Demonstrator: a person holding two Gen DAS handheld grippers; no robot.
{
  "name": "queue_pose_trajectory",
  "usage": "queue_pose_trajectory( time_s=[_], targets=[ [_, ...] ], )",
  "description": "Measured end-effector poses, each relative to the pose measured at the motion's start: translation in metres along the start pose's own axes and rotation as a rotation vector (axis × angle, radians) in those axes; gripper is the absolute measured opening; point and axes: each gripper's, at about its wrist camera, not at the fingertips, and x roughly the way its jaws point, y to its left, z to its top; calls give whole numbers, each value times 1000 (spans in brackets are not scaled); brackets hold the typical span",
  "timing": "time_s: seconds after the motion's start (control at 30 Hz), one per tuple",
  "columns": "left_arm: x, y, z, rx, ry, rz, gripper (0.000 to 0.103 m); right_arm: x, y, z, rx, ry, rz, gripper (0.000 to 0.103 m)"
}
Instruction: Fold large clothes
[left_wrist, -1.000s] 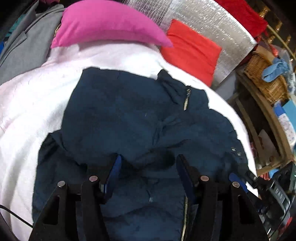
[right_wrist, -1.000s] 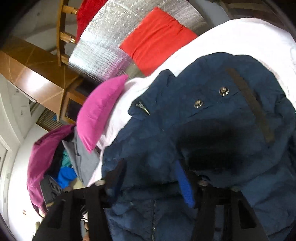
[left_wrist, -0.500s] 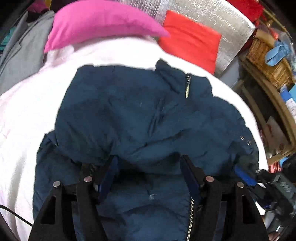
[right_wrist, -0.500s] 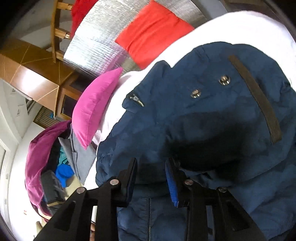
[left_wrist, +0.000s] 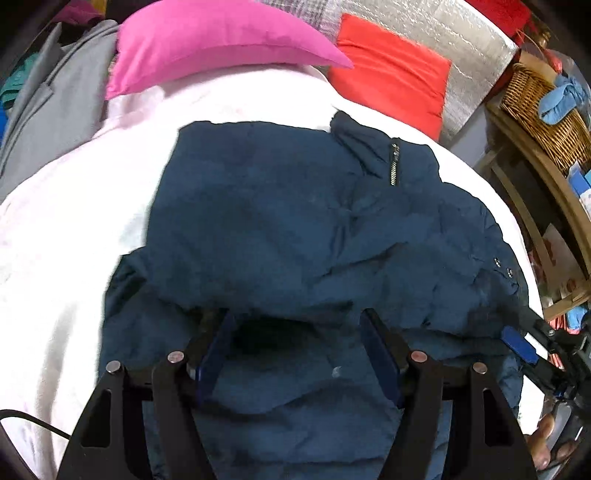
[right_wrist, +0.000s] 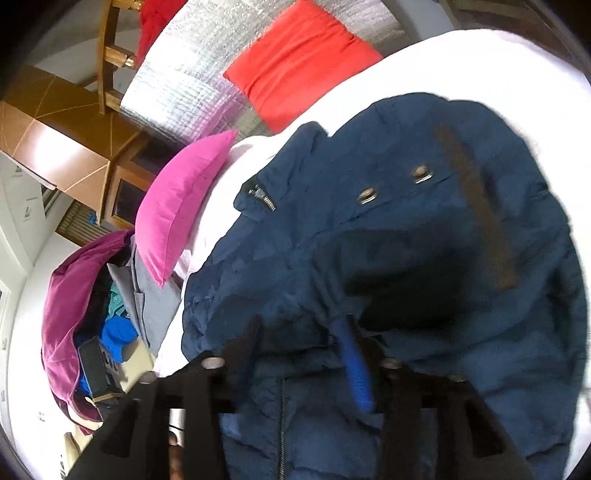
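- White bedding covers the bed I am working over, with a pink pillow and a red pillow at its far end against a silver quilted panel.
- Navy jacket lies spread on the white bedding, its upper part doubled over the lower, the collar and zip top pointing toward the red pillow.
- My left gripper sits low over the jacket's folded edge with its fingers standing well apart; fabric lies between them but the pads do not press on it.
- My right gripper is at the jacket's other side, above the zip line; its jaws have just been opening and stand apart, cloth bunched between them, unpinched as far as I can see.
- Two metal snaps and a dark strip show on the jacket in the right view.
- Grey garment and a heap of other clothes lie beside the pink pillow.
- Wicker basket sits on a wooden shelf to the right of the bed.
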Motion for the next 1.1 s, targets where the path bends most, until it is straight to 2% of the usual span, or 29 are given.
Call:
queue_pose_trajectory(
  time_s=[0.07,0.33,0.47,0.5,0.53,0.63,0.73,0.87,1.1],
  targets=[
    [-9,4,-5,9,-19,24,71,-12,-6,2,0,-19,-11,58],
    [-49,16,-36,138,-149,206,71,-60,-18,1,-64,-84,-73,58],
    [-71,12,-50,220,-235,297,72,-79,2,-12,-226,-162,-153,61],
    [-78,10,-55,243,-263,322,73,-84,10,-18,-285,-194,-173,69],
    [-83,8,-58,259,-283,335,75,-88,16,-22,-332,-219,-189,71],
    [-103,4,-72,288,-341,337,80,-100,41,-45,-512,-311,-236,78],
    [-116,4,-82,286,-367,313,82,-107,56,-65,-593,-351,-238,82],
    [-131,9,-97,273,-377,295,83,-115,60,-82,-571,-342,-190,83],
    [-147,17,-117,269,-395,322,83,-141,61,-110,-545,-384,-143,85]
  ],
)
